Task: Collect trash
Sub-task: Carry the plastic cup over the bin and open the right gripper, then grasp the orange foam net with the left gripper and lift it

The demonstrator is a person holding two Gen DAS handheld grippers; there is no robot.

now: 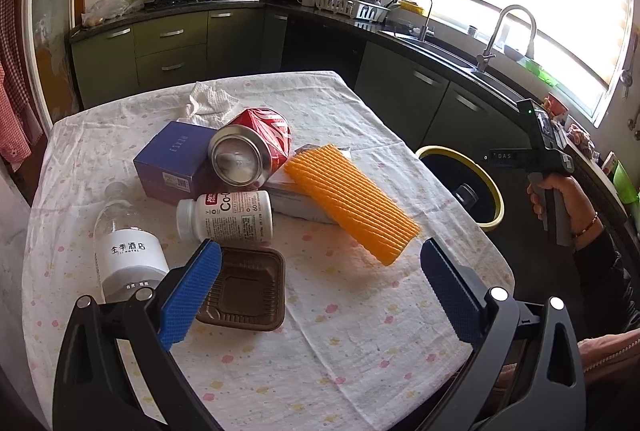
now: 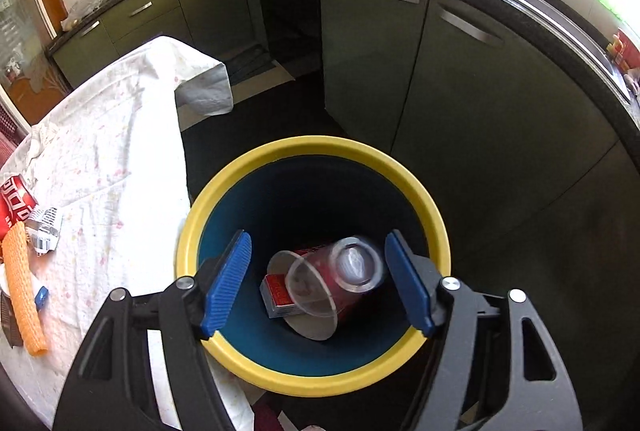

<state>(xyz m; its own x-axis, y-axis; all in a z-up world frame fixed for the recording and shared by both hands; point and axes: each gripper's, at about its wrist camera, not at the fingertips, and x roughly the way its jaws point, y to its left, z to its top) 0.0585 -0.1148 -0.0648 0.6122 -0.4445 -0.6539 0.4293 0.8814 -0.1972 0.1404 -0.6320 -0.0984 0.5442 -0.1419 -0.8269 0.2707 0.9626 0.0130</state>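
Note:
Trash lies on the clothed table (image 1: 340, 331): a red can (image 1: 252, 147), a purple box (image 1: 176, 161), a white pill bottle (image 1: 228, 217), a water bottle (image 1: 128, 251), a brown plastic tray (image 1: 246, 291), an orange ribbed foam sleeve (image 1: 352, 203) and a crumpled tissue (image 1: 208, 103). My left gripper (image 1: 320, 291) is open and empty above the table's near part. My right gripper (image 2: 320, 283) is open and empty over the yellow-rimmed bin (image 2: 240, 175), which also shows in the left wrist view (image 1: 496, 191). Inside lie a clear plastic cup (image 2: 340, 271) and a red box (image 2: 280, 291).
The bin stands on the dark floor just right of the table. Green cabinets (image 2: 440, 71) and a counter with a sink (image 1: 508, 31) run behind it. The tablecloth corner (image 2: 208, 87) hangs off the far end.

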